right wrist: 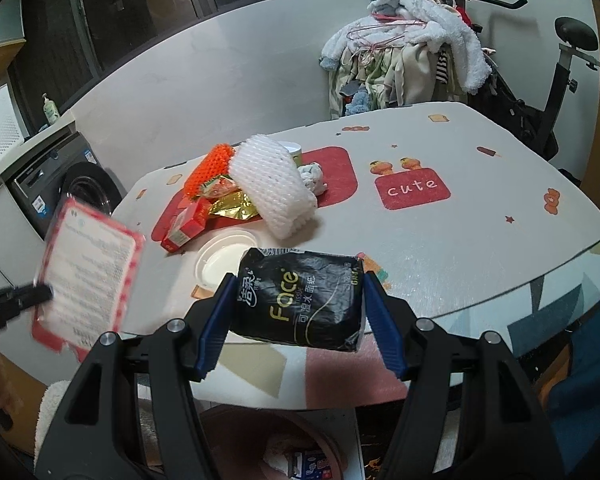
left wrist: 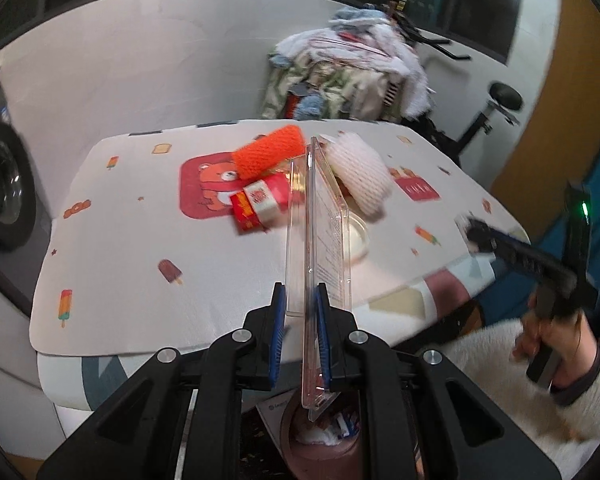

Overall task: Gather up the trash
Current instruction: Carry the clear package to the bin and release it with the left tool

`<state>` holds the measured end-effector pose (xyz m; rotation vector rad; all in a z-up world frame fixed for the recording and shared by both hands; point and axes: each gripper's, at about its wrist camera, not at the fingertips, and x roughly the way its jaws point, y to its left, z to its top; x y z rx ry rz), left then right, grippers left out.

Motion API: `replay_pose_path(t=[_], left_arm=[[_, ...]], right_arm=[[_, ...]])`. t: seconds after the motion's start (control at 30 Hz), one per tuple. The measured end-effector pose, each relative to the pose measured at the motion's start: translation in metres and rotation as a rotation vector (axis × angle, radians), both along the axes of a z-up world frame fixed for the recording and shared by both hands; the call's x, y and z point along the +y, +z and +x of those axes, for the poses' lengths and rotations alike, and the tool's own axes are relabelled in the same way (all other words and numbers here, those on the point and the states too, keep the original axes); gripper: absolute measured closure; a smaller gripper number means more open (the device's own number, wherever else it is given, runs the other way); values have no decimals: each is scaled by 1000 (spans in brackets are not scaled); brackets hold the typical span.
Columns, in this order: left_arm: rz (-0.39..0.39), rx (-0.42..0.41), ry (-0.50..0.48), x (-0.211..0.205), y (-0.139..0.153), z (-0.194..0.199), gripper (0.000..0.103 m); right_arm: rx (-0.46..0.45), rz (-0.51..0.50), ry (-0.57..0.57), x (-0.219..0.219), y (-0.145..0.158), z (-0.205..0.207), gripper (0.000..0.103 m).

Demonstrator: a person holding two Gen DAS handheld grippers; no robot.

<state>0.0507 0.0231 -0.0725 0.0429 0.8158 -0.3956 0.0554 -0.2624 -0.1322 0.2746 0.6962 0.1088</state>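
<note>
My left gripper (left wrist: pixel 301 312) is shut on a clear plastic blister pack (left wrist: pixel 320 236), held edge-on above the table's near edge; the pack also shows in the right wrist view (right wrist: pixel 86 276). My right gripper (right wrist: pixel 298 312) is shut on a black tissue packet (right wrist: pixel 300 300) above the near edge. On the table lie orange foam netting (left wrist: pixel 270 151), white foam netting (right wrist: pixel 272 184), a red box (left wrist: pixel 260 204), gold foil (right wrist: pixel 232 204), a white lid (right wrist: pixel 224 260) and a crumpled wrapper (right wrist: pixel 313 174). A brown trash bin (left wrist: pixel 320 440) with scraps sits below both grippers.
The table (right wrist: pixel 480 240) has a white cloth with cartoon prints. A washing machine (right wrist: pixel 64 188) stands at the left. A pile of clothes (right wrist: pixel 404 52) and an exercise bike (right wrist: pixel 556 92) stand behind the table.
</note>
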Motion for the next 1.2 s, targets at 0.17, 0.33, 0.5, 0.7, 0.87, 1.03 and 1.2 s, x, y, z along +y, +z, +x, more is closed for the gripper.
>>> replay_pose_path(t=[0.17, 0.33, 0.5, 0.7, 0.87, 1.03, 1.2], left_arm=[[78, -37, -143, -16, -15, -41, 88], [162, -50, -271, -30, -41, -70, 88], [253, -50, -364, -48, -67, -83, 88], [293, 29, -455, -66, -99, -81, 88], [345, 72, -499, -79, -121, -78, 88], [399, 110, -520, -89, -141, -70, 88], [377, 162, -495, -90, -154, -55, 85]], right_arm=[[-13, -12, 2, 4, 6, -15, 39], [-13, -19, -2, 3, 7, -26, 39], [4, -12, -16, -2, 1, -29, 39], [22, -3, -27, -6, -8, -28, 39], [38, 3, -31, -9, -16, -27, 39], [56, 12, -37, -12, -24, -26, 39], [76, 22, -43, -13, -32, -25, 39]])
